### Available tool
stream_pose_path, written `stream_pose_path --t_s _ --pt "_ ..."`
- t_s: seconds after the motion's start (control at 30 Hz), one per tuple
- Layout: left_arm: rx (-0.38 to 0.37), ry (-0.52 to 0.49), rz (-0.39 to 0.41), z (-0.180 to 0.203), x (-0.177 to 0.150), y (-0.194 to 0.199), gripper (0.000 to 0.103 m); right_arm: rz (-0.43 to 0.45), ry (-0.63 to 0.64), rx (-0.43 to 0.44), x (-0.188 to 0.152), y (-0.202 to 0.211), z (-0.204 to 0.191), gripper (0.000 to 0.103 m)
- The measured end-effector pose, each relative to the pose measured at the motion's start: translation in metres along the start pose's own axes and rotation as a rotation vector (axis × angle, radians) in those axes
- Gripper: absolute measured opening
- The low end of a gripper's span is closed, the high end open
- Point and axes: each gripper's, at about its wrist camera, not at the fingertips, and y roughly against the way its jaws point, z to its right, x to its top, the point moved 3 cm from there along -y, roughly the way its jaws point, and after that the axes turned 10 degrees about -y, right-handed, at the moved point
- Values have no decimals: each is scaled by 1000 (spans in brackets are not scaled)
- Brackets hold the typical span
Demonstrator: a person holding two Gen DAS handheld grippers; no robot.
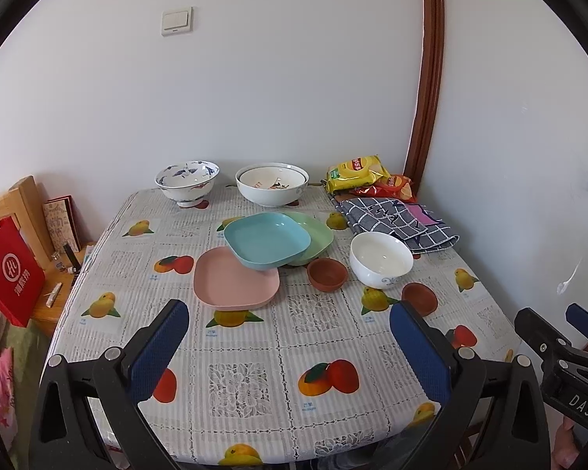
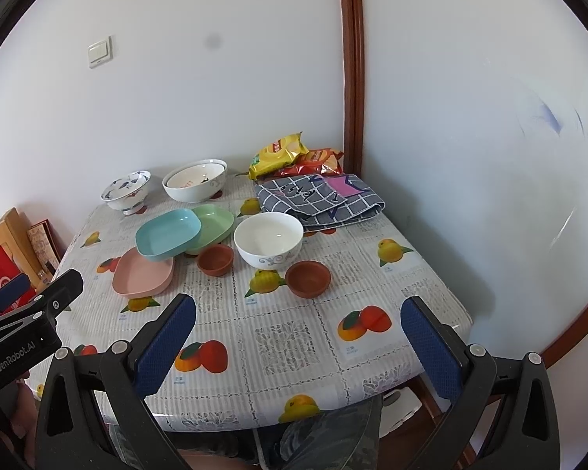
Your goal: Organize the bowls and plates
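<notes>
The green plate (image 1: 313, 235) is half covered by the blue plate (image 1: 266, 237). The worktop's (image 1: 254, 411) near edge is cut off by the fingers (image 1: 156, 352).

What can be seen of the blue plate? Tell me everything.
The blue plate is a shallow, rounded-square dish, pale turquoise, matte and plastic-looking, and empty. It sits tilted rather than flat: its near edge rests on the far edge of the pink plate, and its right side overlaps the green plate behind it. It lies near the middle of the fruit-patterned tablecloth, left of a small brown bowl. No gripper touches it.
</notes>
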Motion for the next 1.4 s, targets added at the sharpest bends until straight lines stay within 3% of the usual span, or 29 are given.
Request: stream_pose_path --t_s 0.47,0.9,1.03,1.4 --pt "1 20 -19 -9 5 -13 103 -15 -3 20 3 -11 -5 103" --pt "0 36 -67 -28 19 -50 103 -43 27 -28 11 -40 -24 103" --pt "-1 38 -84 -34 25 -65 103 -74 50 17 16 -52 -36 103" --pt "13 83 -140 -61 40 -112 100 -36 36 114 42 -90 -66 102"
